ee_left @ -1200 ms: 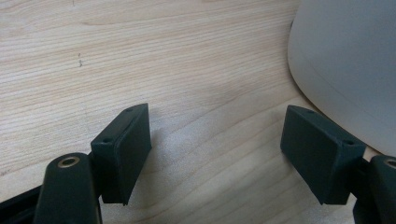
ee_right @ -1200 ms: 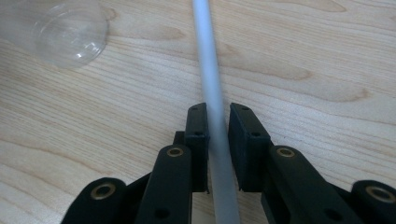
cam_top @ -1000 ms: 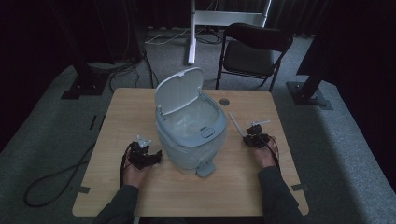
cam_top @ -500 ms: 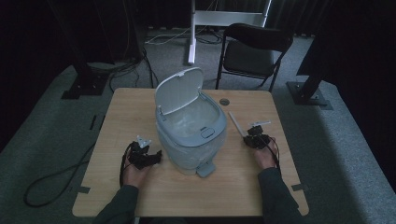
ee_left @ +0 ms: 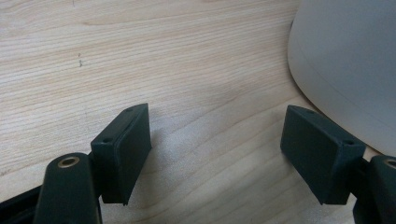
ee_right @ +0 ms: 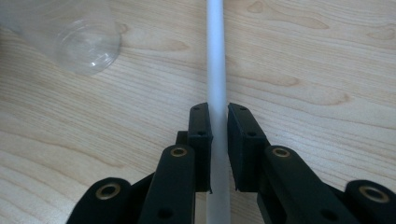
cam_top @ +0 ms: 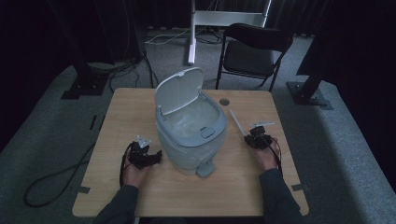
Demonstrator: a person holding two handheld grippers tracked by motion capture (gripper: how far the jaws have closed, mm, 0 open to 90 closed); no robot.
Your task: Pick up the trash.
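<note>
Nearest me, my right gripper has its fingers pinching a thin white tube, which runs forward between them and lies low over the wooden surface, right of the bin. My left gripper rests on the surface with fingers spread wide and nothing between them, the grey bin just beside one finger. Farther out, the bin's lid stands tilted open. A clear plastic cup lies past the tube in the right gripper view. My worry: the hold is near one end, so the long tube could pivot or slip on lifting, and its far end may clip the rim or knock the cup
</note>
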